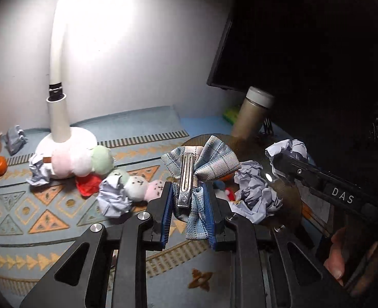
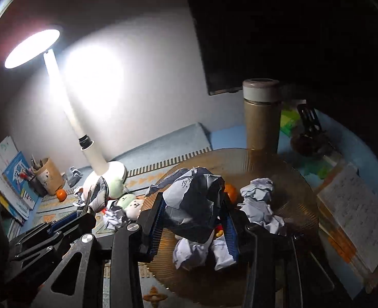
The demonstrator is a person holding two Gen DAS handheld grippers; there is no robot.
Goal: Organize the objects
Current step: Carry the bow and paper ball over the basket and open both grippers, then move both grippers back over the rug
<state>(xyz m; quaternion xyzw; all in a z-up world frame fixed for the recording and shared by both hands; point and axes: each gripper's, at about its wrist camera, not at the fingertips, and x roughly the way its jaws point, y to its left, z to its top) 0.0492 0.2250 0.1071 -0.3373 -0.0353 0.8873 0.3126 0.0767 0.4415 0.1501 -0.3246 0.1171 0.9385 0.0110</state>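
Note:
My left gripper (image 1: 190, 192) is shut on a blue plaid bow hair clip (image 1: 201, 164) with a metal clasp, held above the patterned mat near the brown glass plate (image 1: 289, 200). It also shows in the right wrist view (image 2: 99, 195). My right gripper (image 2: 192, 205) is shut on a crumpled paper ball (image 2: 194, 200) over the plate (image 2: 299, 205); it also shows in the left wrist view (image 1: 289, 151). More crumpled paper (image 2: 260, 205) and an orange (image 2: 231, 191) lie on the plate.
A white desk lamp (image 1: 60, 118) stands at the back left with plush dango toys (image 1: 83, 161), paper balls (image 1: 114, 197) and a tangerine (image 1: 0, 165) around it. A tan thermos (image 2: 262, 118) stands behind the plate. An open notebook (image 2: 355, 213) lies right; a pen cup (image 2: 48, 177) and books lie left.

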